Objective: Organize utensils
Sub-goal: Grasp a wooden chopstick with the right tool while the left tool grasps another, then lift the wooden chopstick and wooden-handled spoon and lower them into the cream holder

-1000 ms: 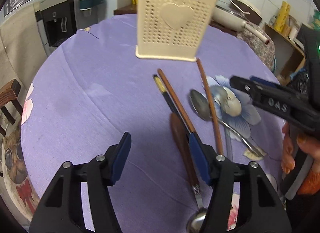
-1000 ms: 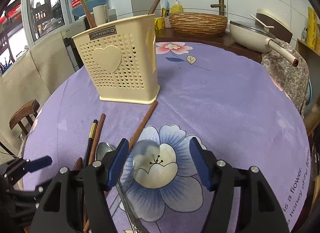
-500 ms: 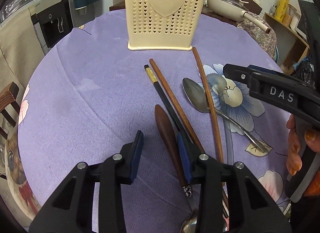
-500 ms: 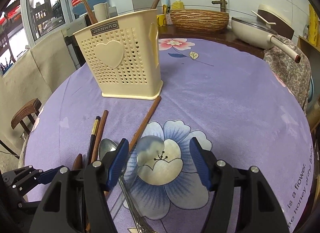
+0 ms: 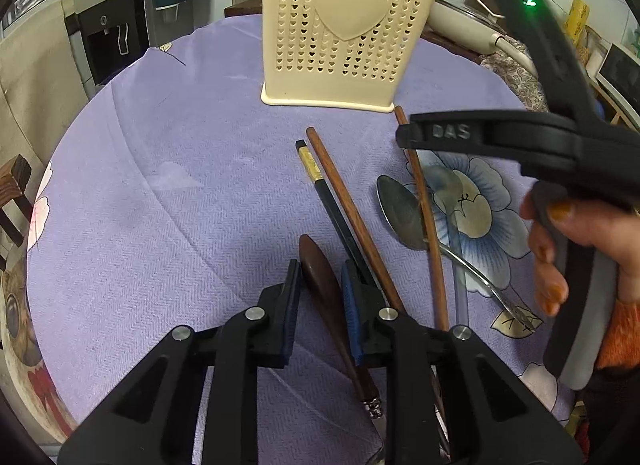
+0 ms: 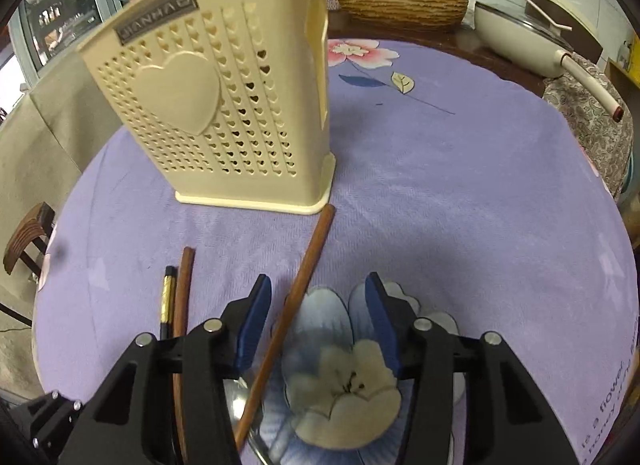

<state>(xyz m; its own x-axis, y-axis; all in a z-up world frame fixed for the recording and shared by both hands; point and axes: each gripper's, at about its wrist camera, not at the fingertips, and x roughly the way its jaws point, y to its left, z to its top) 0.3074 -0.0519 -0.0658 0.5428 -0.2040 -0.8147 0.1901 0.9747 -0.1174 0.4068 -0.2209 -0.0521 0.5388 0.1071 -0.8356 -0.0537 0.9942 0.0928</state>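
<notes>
On a purple floral tablecloth [image 5: 168, 193], the left gripper [image 5: 320, 305] is closing its narrow jaws around a dark wooden handle [image 5: 320, 281], pads not visibly pressing yet. To its right, the right gripper [image 6: 316, 321], half open and closing, straddles a brown chopstick [image 6: 308, 265] before the cream utensil holder [image 6: 224, 113].

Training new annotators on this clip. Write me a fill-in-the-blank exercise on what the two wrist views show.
1. The left gripper is closing around a dark wooden ____.
2. The raised shape on the holder front is a ____.
3. Between the right gripper pads lies a brown ____.
4. The tablecloth is mostly ____.

Missing words: handle; heart; chopstick; purple
</notes>
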